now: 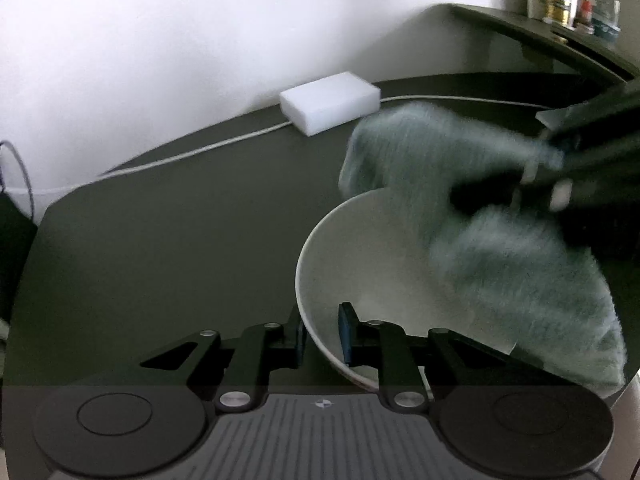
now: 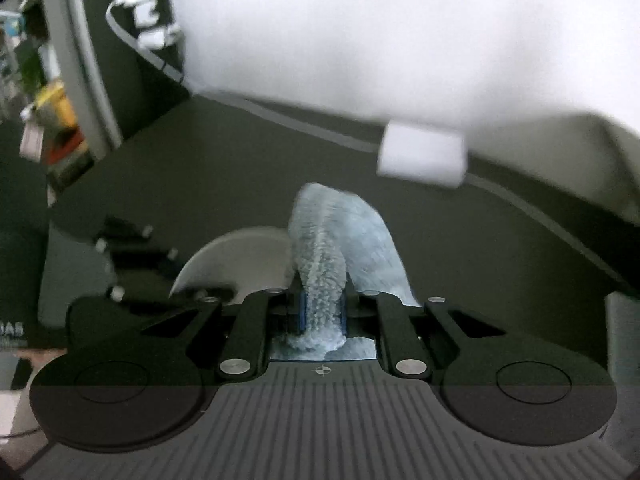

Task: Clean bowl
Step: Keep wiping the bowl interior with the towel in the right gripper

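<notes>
Gripping the white bowl (image 1: 340, 264) by its near rim with my left gripper (image 1: 325, 334): one finger inside the wall, one outside, jaws narrowed onto it. Bowl is tilted and sits toward the near edge of the dark desk (image 1: 180, 220). My right gripper (image 2: 322, 314) has its jaws pinched on a fold of the pale blue-grey cloth (image 2: 340, 240); the cloth drapes over the bowl's rim and into it. Frames blurred here. White sponge block (image 1: 330, 102) lies at the desk's far edge by the wall, beside a white cable (image 1: 200, 152).
</notes>
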The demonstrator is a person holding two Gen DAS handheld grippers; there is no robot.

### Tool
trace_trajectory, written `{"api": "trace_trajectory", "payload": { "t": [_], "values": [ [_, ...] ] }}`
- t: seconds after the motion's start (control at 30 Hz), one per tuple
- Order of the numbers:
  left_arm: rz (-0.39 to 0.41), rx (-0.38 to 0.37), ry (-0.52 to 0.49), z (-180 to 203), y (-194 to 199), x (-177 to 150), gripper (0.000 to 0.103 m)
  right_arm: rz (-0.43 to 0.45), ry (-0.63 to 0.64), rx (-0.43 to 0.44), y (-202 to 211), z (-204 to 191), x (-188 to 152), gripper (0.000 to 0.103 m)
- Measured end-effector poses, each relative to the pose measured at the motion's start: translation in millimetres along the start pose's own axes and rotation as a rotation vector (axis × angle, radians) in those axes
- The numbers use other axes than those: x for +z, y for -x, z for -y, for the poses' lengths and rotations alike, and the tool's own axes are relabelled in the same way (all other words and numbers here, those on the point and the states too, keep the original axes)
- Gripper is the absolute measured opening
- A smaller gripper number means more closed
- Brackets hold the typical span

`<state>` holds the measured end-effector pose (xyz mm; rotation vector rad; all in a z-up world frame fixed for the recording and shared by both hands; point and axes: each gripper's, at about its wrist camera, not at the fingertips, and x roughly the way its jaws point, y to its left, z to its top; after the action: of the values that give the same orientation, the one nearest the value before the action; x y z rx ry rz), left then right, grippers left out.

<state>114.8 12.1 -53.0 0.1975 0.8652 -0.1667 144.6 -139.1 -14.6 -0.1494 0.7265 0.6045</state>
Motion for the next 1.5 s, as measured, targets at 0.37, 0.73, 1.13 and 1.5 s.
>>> {"api": "trace_trajectory", "payload": {
  "t": [0.37,0.73,1.13,1.5],
  "values": [
    [0.059,-0.039,-0.159,1,-12,27,0.019,-0.006,-0.05,0.143,-14,9,6,0.016],
    [0.032,0.088,-0.069,9,-2,7,0.011,-0.084,0.067,0.127,-61,-29,24,0.016],
    [0.04,0.077,-0.031,2,-8,9,0.012,0.025,-0.033,-0.056,0,0,4,0.016],
    [0.035,0.064,-0.006,1,-8,6,0.014,-0.154,-0.068,0.119,-72,-7,14,0.016]
  ]
}}
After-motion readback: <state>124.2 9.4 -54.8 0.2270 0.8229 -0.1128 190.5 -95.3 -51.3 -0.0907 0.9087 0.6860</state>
